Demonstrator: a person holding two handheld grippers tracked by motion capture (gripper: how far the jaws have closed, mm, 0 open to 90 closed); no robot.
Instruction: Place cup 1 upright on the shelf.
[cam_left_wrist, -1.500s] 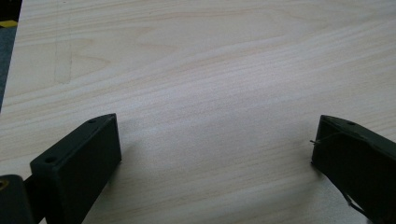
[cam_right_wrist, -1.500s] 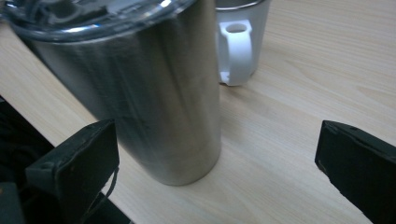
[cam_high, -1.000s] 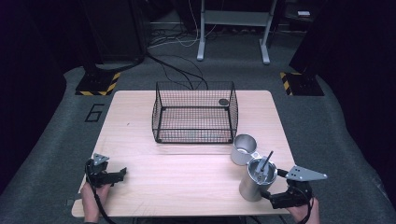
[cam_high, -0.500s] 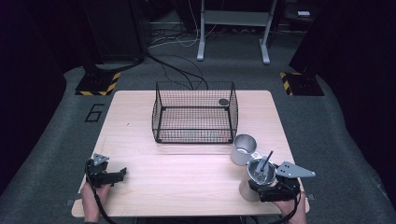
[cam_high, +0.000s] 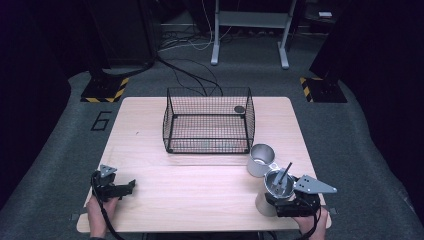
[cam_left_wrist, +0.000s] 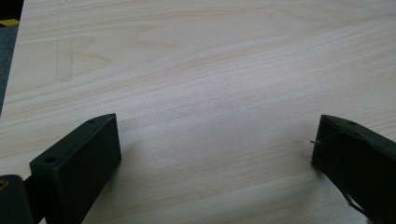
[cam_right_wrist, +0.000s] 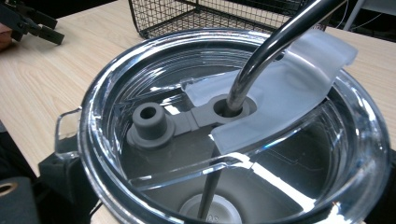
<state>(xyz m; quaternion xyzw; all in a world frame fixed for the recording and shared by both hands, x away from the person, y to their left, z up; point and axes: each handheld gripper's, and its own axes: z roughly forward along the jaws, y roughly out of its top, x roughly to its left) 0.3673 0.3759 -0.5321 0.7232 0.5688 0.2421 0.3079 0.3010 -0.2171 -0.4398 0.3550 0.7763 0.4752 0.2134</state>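
Note:
A steel tumbler with a clear lid and a bent metal straw stands near the table's front right corner. My right gripper has come up to it from the right. Its black jaws stand wide on either side of the tumbler's body, just under the lid's rim. The lid hides whether they touch the wall. My left gripper rests at the front left of the table. It is open, with bare wood between its jaws.
An open steel cup stands just behind the tumbler. A black wire basket sits mid-table toward the back, with a small dark round thing at its far right corner. Bare wood table lies between the grippers.
My right gripper has slid left from beside the tumbler until its jaws flank it. The tumbler, the cup and the left gripper have stayed put.

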